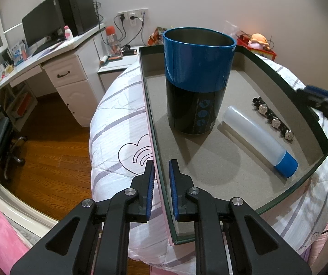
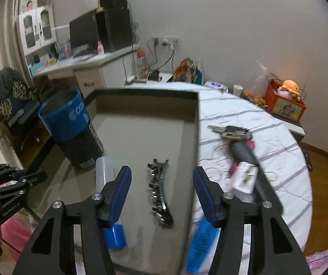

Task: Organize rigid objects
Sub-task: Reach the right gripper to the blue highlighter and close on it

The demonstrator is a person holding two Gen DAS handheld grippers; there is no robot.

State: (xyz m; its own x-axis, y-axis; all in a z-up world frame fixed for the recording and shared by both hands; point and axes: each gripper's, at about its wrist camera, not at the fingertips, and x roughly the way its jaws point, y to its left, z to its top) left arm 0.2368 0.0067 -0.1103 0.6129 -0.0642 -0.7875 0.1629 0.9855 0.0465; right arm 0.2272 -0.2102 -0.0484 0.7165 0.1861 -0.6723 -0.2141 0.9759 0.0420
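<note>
While we tidy: we go item by item.
Left gripper (image 1: 160, 178): pinched tight on the tray (image 1: 320, 137) wall; we keep it steady.
Can (image 1: 198, 80): upright in the tray.
Bottle (image 1: 255, 135): lying beside the can.
Right gripper (image 2: 161, 192): half open, empty.
Clip (image 2: 160, 192): flat in the tray, between the fingers (image 2: 120, 192), untouched; we lift away straight.
</note>
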